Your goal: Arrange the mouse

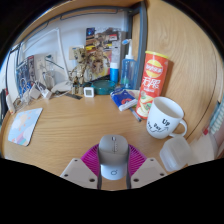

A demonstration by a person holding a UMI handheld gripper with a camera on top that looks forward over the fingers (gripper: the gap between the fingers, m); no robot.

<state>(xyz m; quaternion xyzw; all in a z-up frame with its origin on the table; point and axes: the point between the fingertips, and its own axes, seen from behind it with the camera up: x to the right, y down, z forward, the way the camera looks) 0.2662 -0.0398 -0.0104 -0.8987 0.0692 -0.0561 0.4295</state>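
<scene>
A grey and white computer mouse [113, 158] sits between my two fingers, its nose pointing away from me over the wooden desk [70, 135]. The pink pads press against both of its sides, so my gripper [113, 152] is shut on the mouse. The mouse's rear end reaches back between the fingers, and I cannot tell whether its underside touches the desk.
A white mug [165, 118] stands ahead to the right, with a tall chip can [153, 80] behind it and a clear cup [176, 152] close to my right finger. A light pad [24, 125] lies to the left. Bottles, a blue packet [124, 98] and clutter line the back.
</scene>
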